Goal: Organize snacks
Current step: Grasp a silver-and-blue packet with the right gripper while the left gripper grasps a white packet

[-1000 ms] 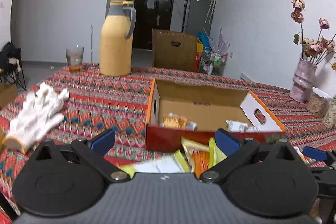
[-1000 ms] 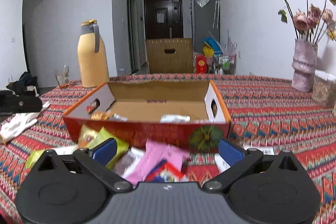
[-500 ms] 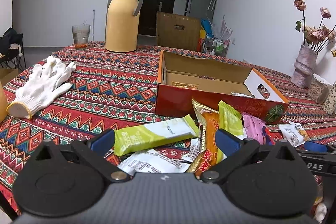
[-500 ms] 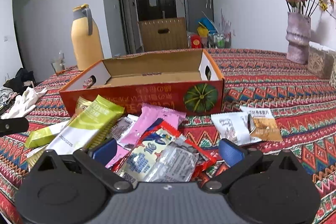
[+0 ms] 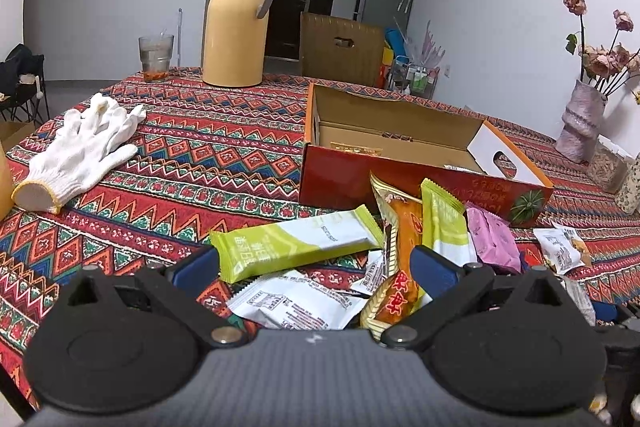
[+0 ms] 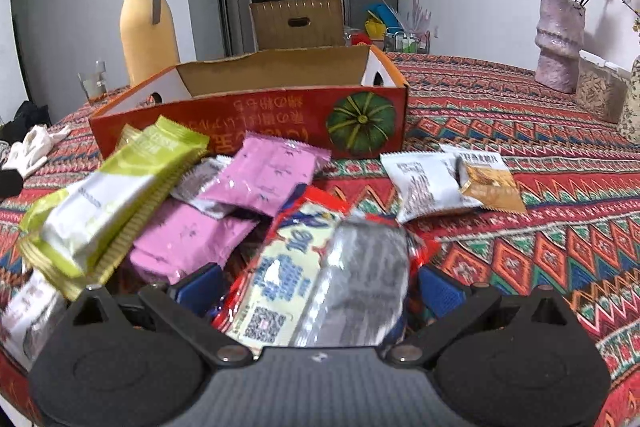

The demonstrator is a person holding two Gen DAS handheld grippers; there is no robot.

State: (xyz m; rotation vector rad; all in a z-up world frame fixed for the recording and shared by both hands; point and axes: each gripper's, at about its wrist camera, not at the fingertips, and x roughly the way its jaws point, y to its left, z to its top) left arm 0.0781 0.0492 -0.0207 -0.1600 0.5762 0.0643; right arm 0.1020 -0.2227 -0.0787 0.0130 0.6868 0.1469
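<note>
My table wears one patterned red cloth (image 5: 224, 155), and on it sits one open cardboard box (image 6: 280, 115) with a pumpkin printed on its near wall; at least one packet lies inside, most of the floor hidden by that wall. Far left stands one yellow thermos jug (image 5: 236, 23), with one glass (image 5: 156, 53) left of it, and far right one vase of dried roses (image 6: 560, 43). One pair of white gloves (image 5: 84, 151) lies at the left edge. The snack pile lies just near of the box: I count two green-and-white bars (image 5: 296, 243), two pink packets (image 6: 276, 171), one orange packet (image 5: 400, 251), one red-edged packet (image 6: 288, 267), and, apart to the right, one white packet (image 6: 424, 183) touching one tan one (image 6: 488, 183). My left gripper (image 5: 316, 269) stands wide open over the pile's left side, holding nothing. My right gripper (image 6: 320, 289) is likewise spread wide, straddling the red-edged packet without clamping it.
</note>
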